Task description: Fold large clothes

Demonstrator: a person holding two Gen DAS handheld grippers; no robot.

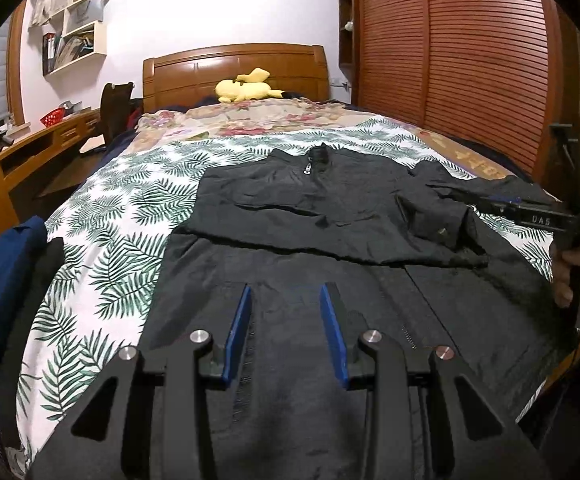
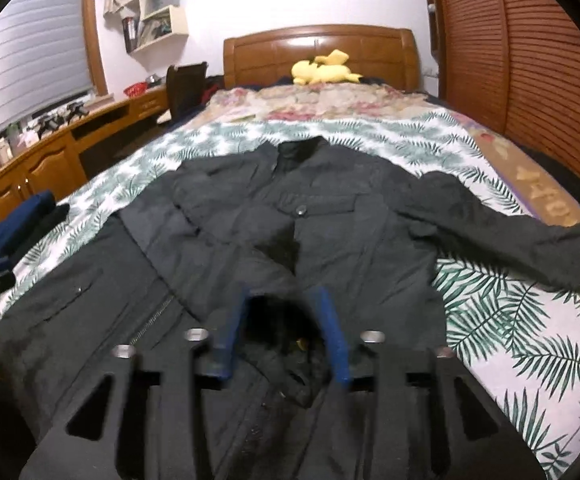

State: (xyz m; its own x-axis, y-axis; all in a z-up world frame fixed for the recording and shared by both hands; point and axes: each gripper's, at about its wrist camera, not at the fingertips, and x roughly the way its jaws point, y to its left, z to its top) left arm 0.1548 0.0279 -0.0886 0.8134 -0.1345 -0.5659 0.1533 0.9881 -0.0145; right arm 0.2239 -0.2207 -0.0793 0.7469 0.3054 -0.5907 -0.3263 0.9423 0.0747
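A large dark jacket [image 1: 330, 208] lies spread front-up on the leaf-print bed cover [image 1: 129, 208], collar toward the headboard. My left gripper [image 1: 285, 292] hovers over its lower hem, blue pads apart with nothing between them. In the right wrist view the jacket [image 2: 350, 232] fills the middle, with one sleeve [image 2: 530, 240] stretched out to the right. My right gripper [image 2: 283, 296] is open, and a bunch of dark cloth lies loose between its pads. The left wrist view shows that gripper [image 1: 490, 202] at the jacket's right side, held by a hand [image 1: 570, 276].
A yellow plush toy [image 1: 245, 88] lies at the wooden headboard [image 1: 233, 68]. A slatted wardrobe [image 1: 470, 60] runs along the right of the bed and a wooden desk [image 1: 29, 152] along the left. Folded blue and dark clothes [image 1: 1, 272] are stacked at the bed's left edge.
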